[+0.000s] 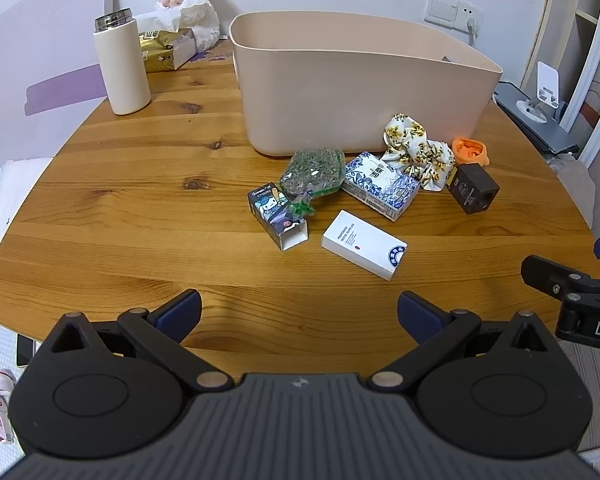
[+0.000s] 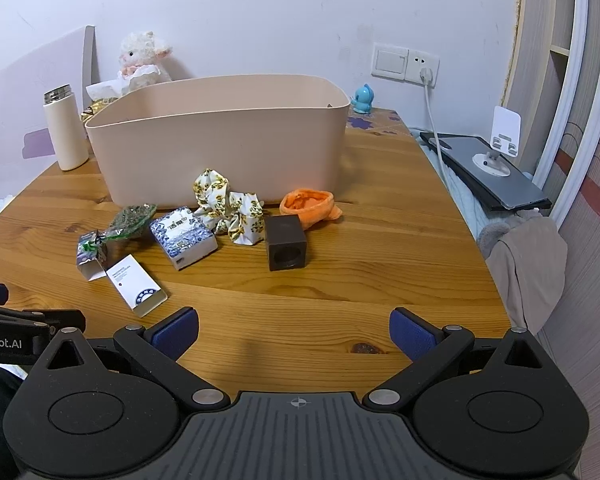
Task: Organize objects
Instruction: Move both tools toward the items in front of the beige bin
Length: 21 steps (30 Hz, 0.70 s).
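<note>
Left wrist view: my left gripper hangs wide open and empty, so I can choose; the white box lies just ahead, the beige bin behind the clutter. Right wrist view: my right gripper gapes too, the dark cube straight ahead, the orange cloth beyond.
</note>
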Each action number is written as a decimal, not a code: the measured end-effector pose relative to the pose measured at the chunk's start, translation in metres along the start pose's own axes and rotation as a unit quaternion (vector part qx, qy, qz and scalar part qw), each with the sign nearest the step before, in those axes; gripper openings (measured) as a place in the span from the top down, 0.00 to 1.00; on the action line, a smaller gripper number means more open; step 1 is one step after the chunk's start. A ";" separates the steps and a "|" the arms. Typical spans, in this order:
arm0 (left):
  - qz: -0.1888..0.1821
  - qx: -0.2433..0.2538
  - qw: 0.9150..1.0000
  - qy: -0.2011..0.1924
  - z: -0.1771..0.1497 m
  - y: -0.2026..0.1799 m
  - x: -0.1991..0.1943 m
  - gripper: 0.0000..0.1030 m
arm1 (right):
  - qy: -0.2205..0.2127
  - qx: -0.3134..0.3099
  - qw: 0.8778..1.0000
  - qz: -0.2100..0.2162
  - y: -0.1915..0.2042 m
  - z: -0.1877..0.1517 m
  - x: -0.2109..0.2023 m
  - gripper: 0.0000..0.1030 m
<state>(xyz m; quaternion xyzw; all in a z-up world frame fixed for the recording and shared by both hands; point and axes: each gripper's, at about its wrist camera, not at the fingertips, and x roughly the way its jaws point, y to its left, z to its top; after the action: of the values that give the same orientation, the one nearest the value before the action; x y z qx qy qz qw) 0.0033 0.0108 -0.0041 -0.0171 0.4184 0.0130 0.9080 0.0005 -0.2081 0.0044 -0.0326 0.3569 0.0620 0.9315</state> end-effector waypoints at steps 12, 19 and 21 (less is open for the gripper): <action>0.000 0.000 1.000 0.000 0.000 0.000 0.000 0.00 | 0.001 0.003 1.000 -0.001 -0.001 0.000 0.002 0.00; 0.000 0.002 1.000 -0.001 -0.001 0.002 0.002 0.00 | 0.002 0.003 1.000 -0.001 -0.001 0.000 0.002 0.00; 0.001 0.001 1.000 0.000 -0.001 0.003 0.003 0.00 | 0.001 0.003 1.000 -0.001 -0.001 0.000 0.002 0.00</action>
<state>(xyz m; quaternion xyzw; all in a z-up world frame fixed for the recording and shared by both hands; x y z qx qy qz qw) 0.0046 0.0137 -0.0074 -0.0156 0.4187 0.0132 0.9079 0.0026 -0.2089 0.0030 -0.0299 0.3584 0.0600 0.9312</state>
